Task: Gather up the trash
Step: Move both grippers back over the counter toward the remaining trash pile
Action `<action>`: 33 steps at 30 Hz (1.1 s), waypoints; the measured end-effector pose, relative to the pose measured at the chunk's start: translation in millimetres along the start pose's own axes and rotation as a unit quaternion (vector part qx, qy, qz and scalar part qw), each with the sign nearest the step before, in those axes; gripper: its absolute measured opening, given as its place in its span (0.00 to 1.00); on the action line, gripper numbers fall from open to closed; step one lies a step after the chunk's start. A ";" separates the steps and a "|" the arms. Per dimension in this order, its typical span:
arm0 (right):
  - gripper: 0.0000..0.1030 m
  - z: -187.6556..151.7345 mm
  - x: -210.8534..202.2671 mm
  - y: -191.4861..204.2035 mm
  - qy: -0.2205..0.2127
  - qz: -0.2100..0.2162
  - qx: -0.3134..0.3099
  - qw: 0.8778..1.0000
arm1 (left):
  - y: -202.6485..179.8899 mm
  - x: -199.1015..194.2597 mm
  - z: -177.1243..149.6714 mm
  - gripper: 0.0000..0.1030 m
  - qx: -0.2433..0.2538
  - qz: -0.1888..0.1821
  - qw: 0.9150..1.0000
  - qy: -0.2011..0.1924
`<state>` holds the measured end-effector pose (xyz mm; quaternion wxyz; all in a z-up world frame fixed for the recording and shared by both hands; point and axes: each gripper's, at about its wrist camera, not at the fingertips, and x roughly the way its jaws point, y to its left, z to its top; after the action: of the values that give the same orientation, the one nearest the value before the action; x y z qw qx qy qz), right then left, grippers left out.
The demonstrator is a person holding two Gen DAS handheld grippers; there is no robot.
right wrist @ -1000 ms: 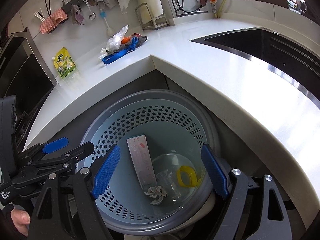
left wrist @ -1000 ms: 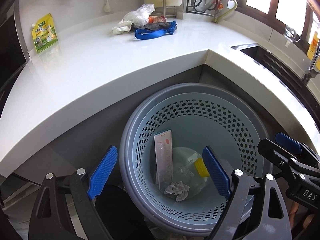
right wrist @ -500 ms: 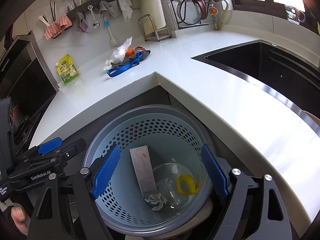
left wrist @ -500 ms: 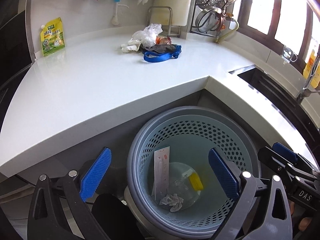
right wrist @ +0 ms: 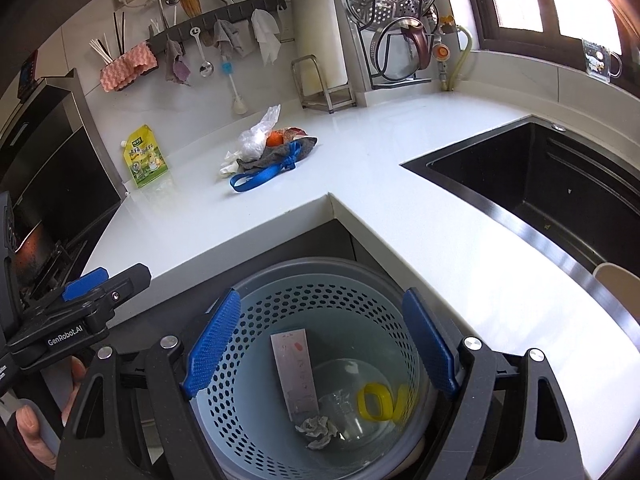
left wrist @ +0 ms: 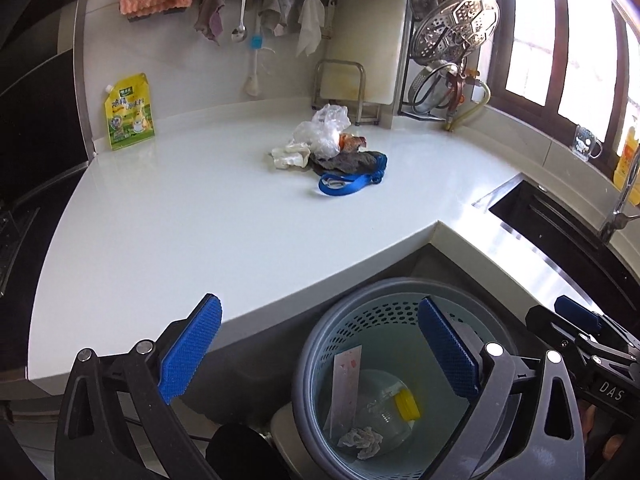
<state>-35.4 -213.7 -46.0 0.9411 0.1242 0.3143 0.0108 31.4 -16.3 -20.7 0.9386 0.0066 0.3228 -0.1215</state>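
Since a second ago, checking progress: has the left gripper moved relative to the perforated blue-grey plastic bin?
Yes. The left gripper has risen and tilted up: the bin sits lower in its view.

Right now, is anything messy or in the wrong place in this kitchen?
Yes. A little pile of trash sits on the white counter: a crumpled plastic bag, tissue, a grey cloth and a blue strap. It looks odd because other rubbish already lies in the basket below. Nothing looks spilled or broken.
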 end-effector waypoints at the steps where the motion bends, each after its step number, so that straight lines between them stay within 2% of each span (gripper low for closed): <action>1: 0.77 3.4 0.9 1.3 -0.002 0.000 -0.002 1.000 | 1.7 -0.5 3.7 0.94 0.000 0.003 1.000 -0.005; 10: 0.77 30.5 19.1 10.8 -0.012 0.007 -0.011 1.000 | 21.5 6.5 34.9 0.94 -0.012 0.012 0.999 -0.027; 33: 0.77 98.5 104.1 38.6 0.008 0.003 -0.038 0.999 | 63.2 83.2 94.3 0.94 -0.030 0.036 0.999 -0.006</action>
<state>108.9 -188.5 -22.0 0.9427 0.0888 0.3205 0.0263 166.5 17.9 -0.8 0.9442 -0.0105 0.3200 -0.0774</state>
